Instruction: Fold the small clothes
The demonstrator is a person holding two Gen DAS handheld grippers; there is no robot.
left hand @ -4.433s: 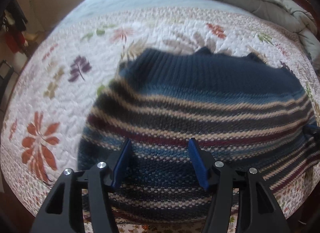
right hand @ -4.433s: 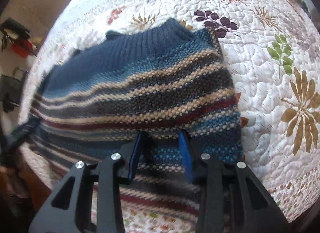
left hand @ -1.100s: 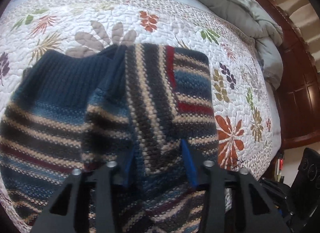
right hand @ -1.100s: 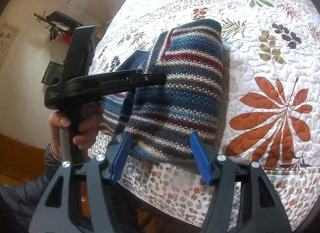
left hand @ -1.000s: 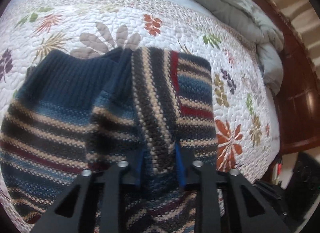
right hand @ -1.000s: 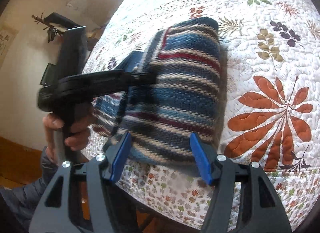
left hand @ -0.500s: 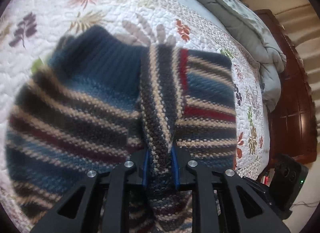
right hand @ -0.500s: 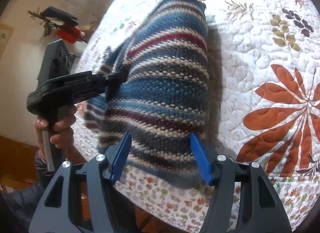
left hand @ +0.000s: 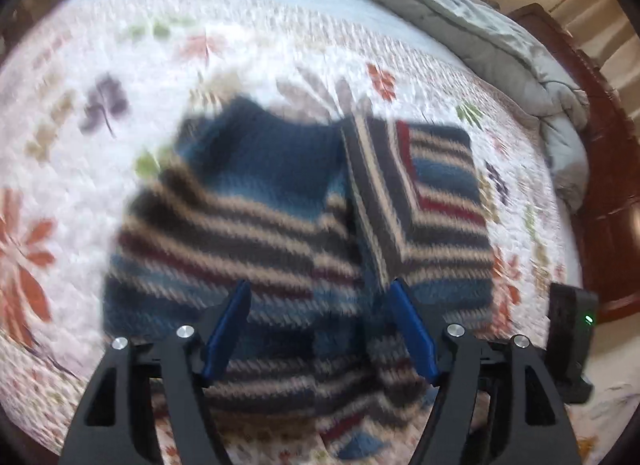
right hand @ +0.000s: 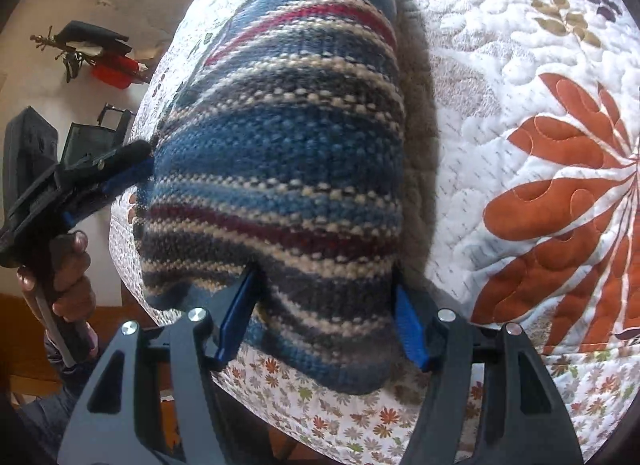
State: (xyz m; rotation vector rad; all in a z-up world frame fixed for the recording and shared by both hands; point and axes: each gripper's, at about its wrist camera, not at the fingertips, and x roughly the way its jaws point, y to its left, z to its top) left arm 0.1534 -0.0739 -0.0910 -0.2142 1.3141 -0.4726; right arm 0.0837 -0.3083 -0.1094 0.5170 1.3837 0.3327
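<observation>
A striped sweater (left hand: 256, 225) is seen lying on the quilt (left hand: 80, 113), centre of the left wrist frame, blurred. Its dark blue ribbed end points to the top of the frame; one side is folded over, stripes there running up-down. The left gripper (left hand: 320, 329) is seen with jaws opening, set wide, pads off the knit. In the right wrist view the sweater's long axis runs bottom to top, and the right gripper (right hand: 324, 321) straddles its near end; a press by the pads cannot be told. A hand (right hand: 68, 277) is seen at lower left.
</observation>
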